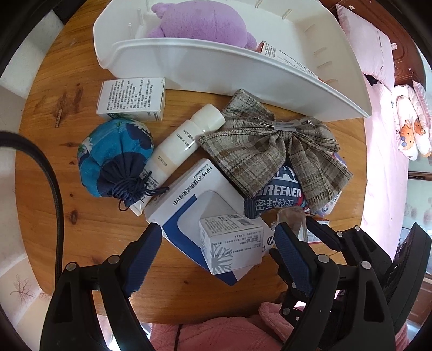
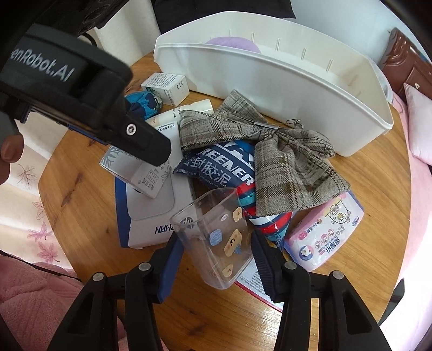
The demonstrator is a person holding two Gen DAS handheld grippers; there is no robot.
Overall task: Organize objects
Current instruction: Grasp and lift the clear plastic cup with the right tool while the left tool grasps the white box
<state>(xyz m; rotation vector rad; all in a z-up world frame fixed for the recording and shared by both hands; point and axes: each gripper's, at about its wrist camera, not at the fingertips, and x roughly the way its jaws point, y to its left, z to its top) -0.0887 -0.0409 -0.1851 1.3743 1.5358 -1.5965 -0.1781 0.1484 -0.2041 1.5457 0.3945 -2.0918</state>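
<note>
Clear plastic cup (image 2: 216,240), stickered, square-sided: right gripper (image 2: 216,243) jaws flank it, contact unclear; only right view shows it whole. Left gripper (image 1: 218,251) jaws apart around small white carton (image 1: 230,243).

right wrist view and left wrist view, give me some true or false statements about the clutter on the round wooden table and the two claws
1. The purple plush toy lies inside the white plastic bin. True.
2. The right claw has the clear plastic cup with cartoon stickers between its fingers. True.
3. The left claw is clamped on the cream-coloured bottle. False: it is wide open around the small white snowflake-printed box, and the bottle lies farther off on the table.
4. The grey plaid fabric bow is in the bin. False: it lies on the pile in front of the bin.
5. The small snowflake box rests on the larger white and blue flat box. True.
</note>
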